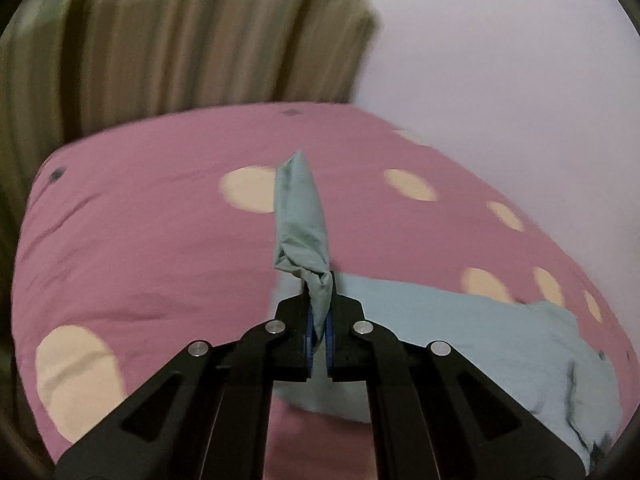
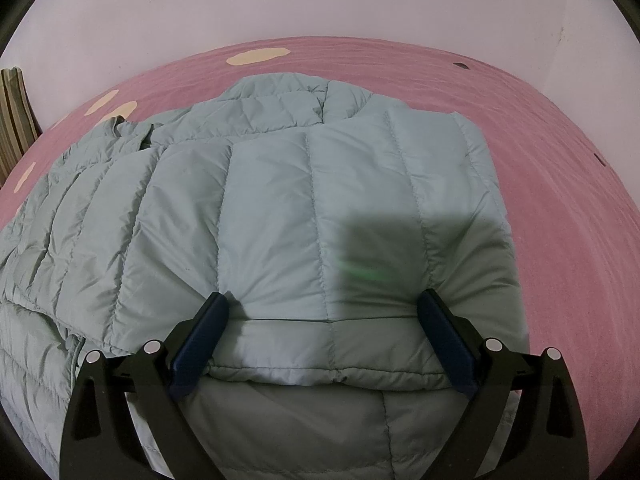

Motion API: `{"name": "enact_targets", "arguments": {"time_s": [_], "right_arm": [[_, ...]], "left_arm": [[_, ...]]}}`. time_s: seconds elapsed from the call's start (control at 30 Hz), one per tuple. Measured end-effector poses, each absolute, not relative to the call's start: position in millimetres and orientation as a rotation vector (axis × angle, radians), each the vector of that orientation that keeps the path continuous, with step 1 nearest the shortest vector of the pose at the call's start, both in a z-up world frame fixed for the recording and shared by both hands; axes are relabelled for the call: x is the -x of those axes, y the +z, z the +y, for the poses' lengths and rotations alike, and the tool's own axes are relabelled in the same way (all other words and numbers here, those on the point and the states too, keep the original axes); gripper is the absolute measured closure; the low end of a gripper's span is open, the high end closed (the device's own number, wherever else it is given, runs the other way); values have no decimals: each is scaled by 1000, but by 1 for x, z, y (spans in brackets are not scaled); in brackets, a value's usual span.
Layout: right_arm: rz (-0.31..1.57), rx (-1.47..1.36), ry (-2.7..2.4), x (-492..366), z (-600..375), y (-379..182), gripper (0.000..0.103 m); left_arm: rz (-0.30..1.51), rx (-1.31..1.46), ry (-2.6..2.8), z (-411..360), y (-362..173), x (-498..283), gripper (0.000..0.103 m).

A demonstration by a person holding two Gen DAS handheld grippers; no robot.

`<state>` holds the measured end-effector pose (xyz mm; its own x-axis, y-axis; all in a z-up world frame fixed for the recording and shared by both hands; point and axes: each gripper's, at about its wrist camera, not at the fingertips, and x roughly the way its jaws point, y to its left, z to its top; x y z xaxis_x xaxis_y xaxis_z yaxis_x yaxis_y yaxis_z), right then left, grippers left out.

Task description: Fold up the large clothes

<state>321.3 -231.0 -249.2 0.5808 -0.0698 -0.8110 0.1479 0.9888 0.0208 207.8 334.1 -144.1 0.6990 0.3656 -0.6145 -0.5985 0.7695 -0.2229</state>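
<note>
Quilted puffer jacket, pale blue-green, lies spread on the pink bedspread with cream dots, its collar toward the wall and one panel already doubled over the body nearest the right gripper. The right gripper is spread wide, its blue-padded fingers resting on either side of the folded hem and pinching nothing; it seems only to hover over or press on the layer.

In the left wrist view the left gripper is clenched on a twisted tip of the jacket, probably a cuff or sleeve end, which sticks up past the pads while the rest of the garment trails away over the bedspread to the gripper's right. That view is motion-blurred, so the left hand appears to be mid-swing. A striped curtain hangs beyond the bed.

The risks look plain enough. The slick shell is bunched and twisted in a narrow pinch, so it could slide out during the carry. A twisted sleeve laid down as it is would leave a lumpy fold. And with the right gripper holding nothing, a hard pull from the left could drag the doubled panel out of line.
</note>
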Motion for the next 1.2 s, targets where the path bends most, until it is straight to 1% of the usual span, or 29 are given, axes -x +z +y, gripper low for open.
{"name": "enact_targets", "arguments": {"time_s": [0.1,0.23,0.4,0.6,0.7,0.9,0.93,0.97,1.0,1.03,1.07,1.1,1.13,1.17,1.2], "right_arm": [[941,-91,-126,-321,-232,-249,8],[943,-90,-127,-321,-230,-248,8],[942,-92,-126,-321,-232,-249,8],[942,-91,-126,-321,-231,-249,8],[945,-89,-127,-322,-232,-249,8],[945,-89,-128,-321,-232,-249,8],[944,-90,-128,-321,-231,-249,8],[946,-89,-129,-321,-232,-249,8],[948,-86,-130,-322,-231,-249,7],[949,-83,-132,-322,-231,-249,7],[949,-81,-133,-322,-231,-249,7],[950,-81,-132,-323,-231,-249,7],[951,-83,-131,-323,-232,-249,7],[951,-85,-131,-323,-231,-249,7],[950,-83,-133,-322,-230,-249,7]], "left_arm": [[577,367,447,284,-129,-234,99],[610,295,311,215,-127,-271,99],[667,168,173,117,-140,-312,99],[730,91,52,29,-161,-345,99],[755,49,14,-10,-176,-346,99],[819,22,-19,-49,-205,-355,99],[825,19,-23,-54,-207,-356,97],[829,17,-28,-57,-208,-355,91],[833,16,-38,-59,-208,-352,77],[834,15,-48,-61,-208,-351,68],[829,14,-54,-62,-206,-349,50],[820,11,-57,-63,-203,-346,37],[803,3,-56,-62,-198,-341,33],[791,-6,-56,-62,-194,-337,27],[784,-15,-57,-60,-190,-332,18]]}}
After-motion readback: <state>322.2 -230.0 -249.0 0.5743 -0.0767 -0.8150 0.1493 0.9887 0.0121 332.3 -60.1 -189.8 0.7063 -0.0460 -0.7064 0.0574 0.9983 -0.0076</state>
